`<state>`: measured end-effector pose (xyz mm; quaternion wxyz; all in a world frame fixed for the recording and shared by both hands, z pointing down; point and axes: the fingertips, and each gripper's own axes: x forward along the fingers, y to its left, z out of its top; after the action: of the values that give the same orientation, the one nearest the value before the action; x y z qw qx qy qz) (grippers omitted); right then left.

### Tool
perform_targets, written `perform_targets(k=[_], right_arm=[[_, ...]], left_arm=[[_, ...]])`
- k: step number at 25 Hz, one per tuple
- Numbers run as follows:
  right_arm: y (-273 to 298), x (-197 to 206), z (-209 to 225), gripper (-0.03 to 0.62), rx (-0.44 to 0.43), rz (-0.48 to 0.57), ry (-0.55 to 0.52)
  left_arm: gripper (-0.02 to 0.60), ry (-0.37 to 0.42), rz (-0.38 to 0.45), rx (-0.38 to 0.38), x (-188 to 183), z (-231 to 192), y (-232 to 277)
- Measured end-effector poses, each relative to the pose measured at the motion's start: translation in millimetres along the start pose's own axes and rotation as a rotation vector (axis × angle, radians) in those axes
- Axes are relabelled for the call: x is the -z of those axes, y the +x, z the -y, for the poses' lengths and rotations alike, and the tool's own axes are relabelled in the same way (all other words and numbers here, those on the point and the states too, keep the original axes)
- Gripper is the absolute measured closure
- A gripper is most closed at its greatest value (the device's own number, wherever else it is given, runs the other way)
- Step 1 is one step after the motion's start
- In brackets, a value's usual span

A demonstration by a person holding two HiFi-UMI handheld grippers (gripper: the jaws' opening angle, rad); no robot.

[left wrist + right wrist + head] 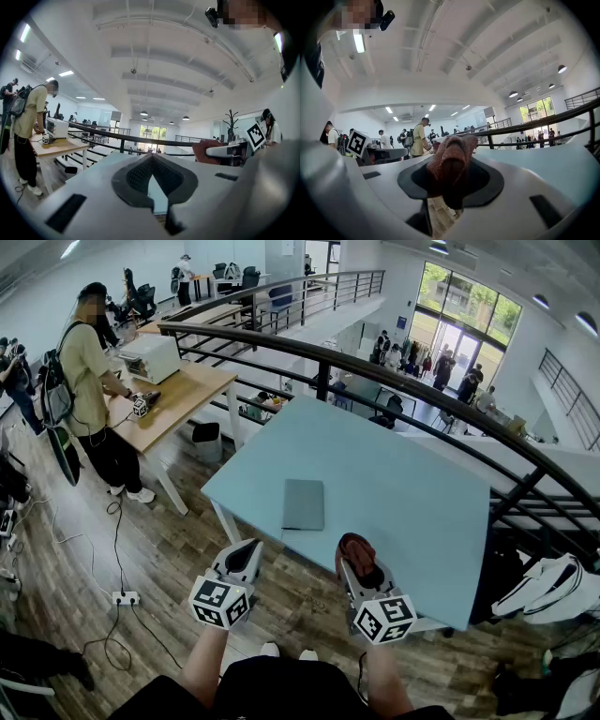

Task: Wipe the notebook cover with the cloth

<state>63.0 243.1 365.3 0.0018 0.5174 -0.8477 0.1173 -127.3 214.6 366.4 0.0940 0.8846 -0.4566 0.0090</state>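
**Cloth gripped, cover not yet touched**

Notebook lies closed and flat on the blue table, near its front edge, ahead of both grippers. Right gripper is clamped on the bunched cloth. Left gripper has its jaws together and holds nothing. Suggest landing the cloth flat on the cover and wiping lengthwise with light pressure. Pin a corner with the left tip, or the notebook will likely slide.

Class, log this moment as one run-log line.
left claw: shut, empty | right claw: shut on cloth | notebook: flat on table, untouched | wipe: not begun
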Motion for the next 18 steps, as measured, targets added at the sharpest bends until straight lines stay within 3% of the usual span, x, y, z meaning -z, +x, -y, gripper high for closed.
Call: perform_targets(k=[18], right_arm=[[16.5,-2.0,-13.0,0.437,-0.025,0.011,0.048]], left_arm=[[0.574,-0.013,0.030,0.025,-9.3,-14.9,4.5]])
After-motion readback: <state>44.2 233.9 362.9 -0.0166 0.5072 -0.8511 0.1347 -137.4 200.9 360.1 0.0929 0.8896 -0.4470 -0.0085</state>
